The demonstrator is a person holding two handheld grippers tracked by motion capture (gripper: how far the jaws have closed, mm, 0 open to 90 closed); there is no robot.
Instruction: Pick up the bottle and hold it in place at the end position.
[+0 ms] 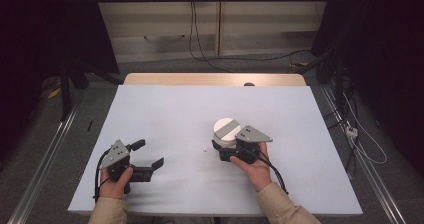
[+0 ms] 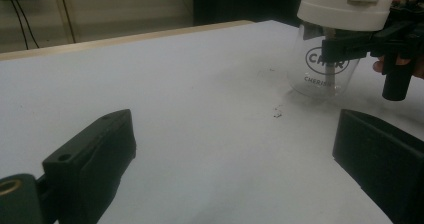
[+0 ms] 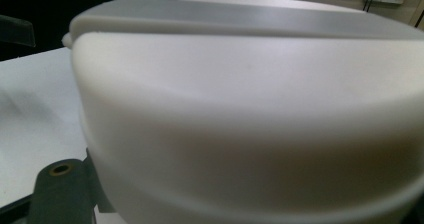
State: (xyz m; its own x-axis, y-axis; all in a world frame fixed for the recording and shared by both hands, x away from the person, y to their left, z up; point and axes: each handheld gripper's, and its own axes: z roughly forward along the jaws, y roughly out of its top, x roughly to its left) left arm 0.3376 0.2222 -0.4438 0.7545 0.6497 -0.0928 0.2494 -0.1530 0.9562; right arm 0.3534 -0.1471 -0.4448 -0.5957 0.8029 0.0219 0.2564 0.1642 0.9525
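Centrally, at middle right of the high view: one clear, round plastic cup with a thick cream-white lid [image 1: 227, 130], standing upright on the white matte table top [image 1: 175, 114].

Lid: smooth, round, slightly domed, with a flat grey flip tab across its top. In the right gripper view the lid [image 3: 250, 109] sits very close to the lens.

Body: transparent, tapering toward the base. In the left gripper view the cup [image 2: 330, 59] at upper right bears dark print, an oval ring around letters that read "CHER", with a smaller line beginning "CHERIS" beneath; the rest is hidden behind a jaw.

Right gripper [image 1: 226, 151]: black, grey three-cornered plate on top, jaws clamped on the cup's clear wall just under the lid.

Left gripper [image 1: 148, 154]: black, at lower left of the high view, jaws spread wide with bare table between them, well apart from the cup.

Small dark specks [image 2: 276, 115] lie on the table near the cup's base.
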